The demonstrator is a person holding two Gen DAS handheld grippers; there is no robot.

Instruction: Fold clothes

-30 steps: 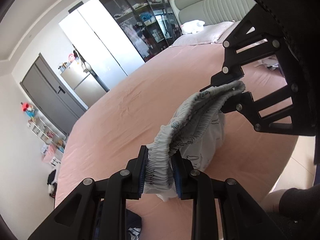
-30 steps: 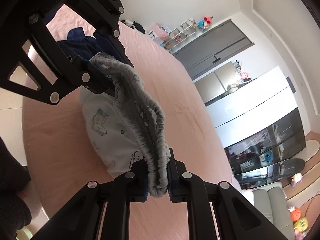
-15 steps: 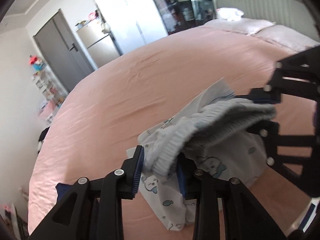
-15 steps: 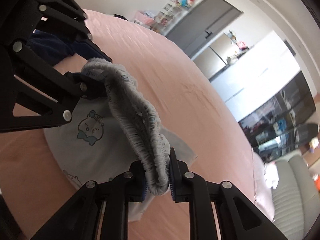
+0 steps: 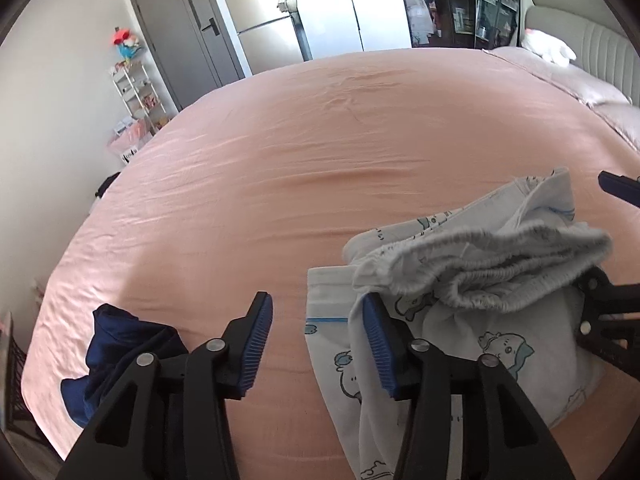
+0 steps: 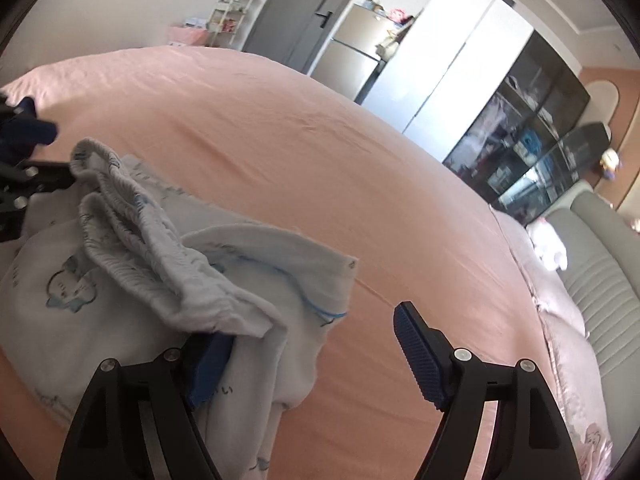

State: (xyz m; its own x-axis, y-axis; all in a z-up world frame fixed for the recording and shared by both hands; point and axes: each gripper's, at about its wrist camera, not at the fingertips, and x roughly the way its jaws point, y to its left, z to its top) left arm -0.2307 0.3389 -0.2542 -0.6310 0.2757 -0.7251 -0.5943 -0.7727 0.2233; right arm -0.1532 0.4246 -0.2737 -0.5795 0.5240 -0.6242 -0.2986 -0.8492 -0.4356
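Note:
White children's pants (image 5: 460, 292) with a blue cartoon print lie bunched on the pink bed (image 5: 320, 152), the gathered waistband on top. My left gripper (image 5: 316, 344) is open just left of them; its right finger touches the cloth, which drapes over it. In the right wrist view the same pants (image 6: 168, 264) lie at lower left. My right gripper (image 6: 308, 360) is open too, with the pants draped over its left finger and nothing between the pads. The right gripper's frame (image 5: 608, 320) shows at the far right of the left wrist view.
A dark blue garment (image 5: 124, 356) lies crumpled at the bed's near left edge. Pillows and a grey headboard (image 6: 600, 280) are at the right. A grey door (image 5: 188, 40), fridge and dark glass cabinets (image 6: 528, 140) stand beyond the bed.
Both grippers were shut on the pants' waistband and holding it up; they lowered it onto the bed and now both stand open, the pants released.

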